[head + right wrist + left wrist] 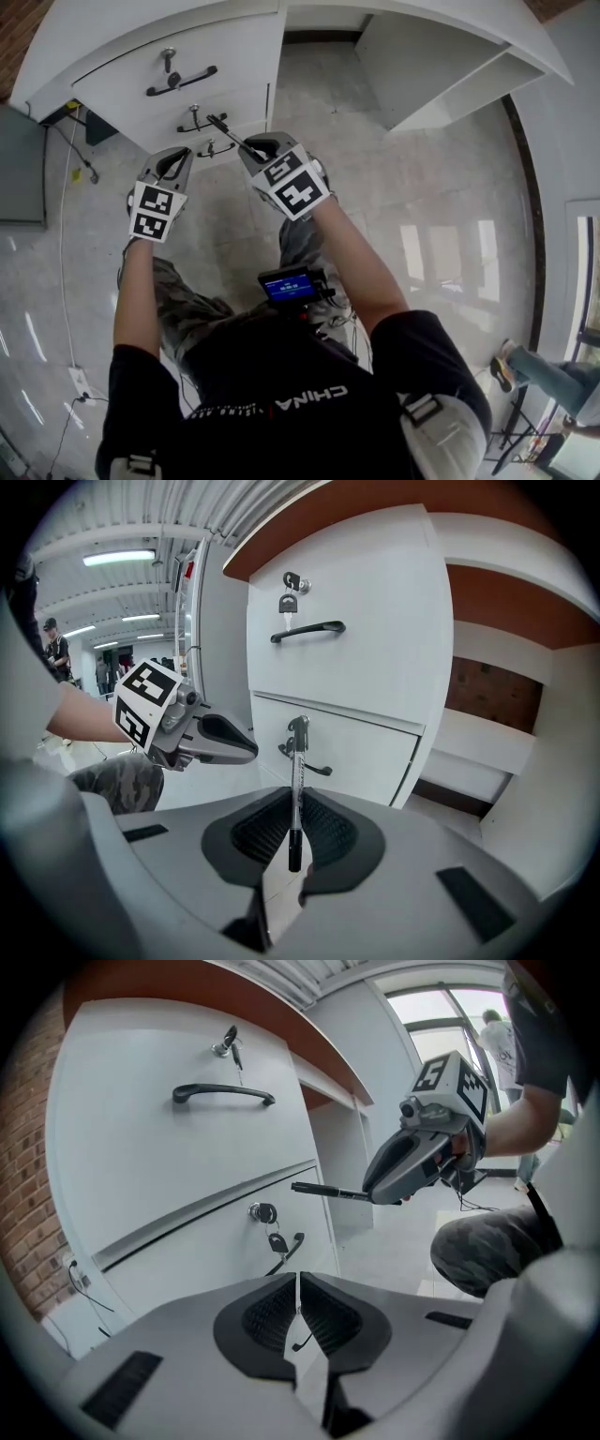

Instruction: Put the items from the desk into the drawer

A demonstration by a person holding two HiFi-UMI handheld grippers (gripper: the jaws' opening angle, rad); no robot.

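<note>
Clamping a slim, grey-barrelled, black-ended pen (296,761) is the right gripper (293,808).

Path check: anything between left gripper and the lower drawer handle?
Nothing. Left gripper view shows bare space from left gripper to drawer handle; the pen sits higher.

Marker pen (295,761): black-and-silver, clamped lengthwise in right gripper (293,810), pointing toward closed white drawer (361,754), black handle.

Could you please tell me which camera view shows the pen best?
The right gripper view: the pen is close, clamped between the right gripper's jaws. The left gripper view shows it side-on, farther off; the head view, small.
</note>
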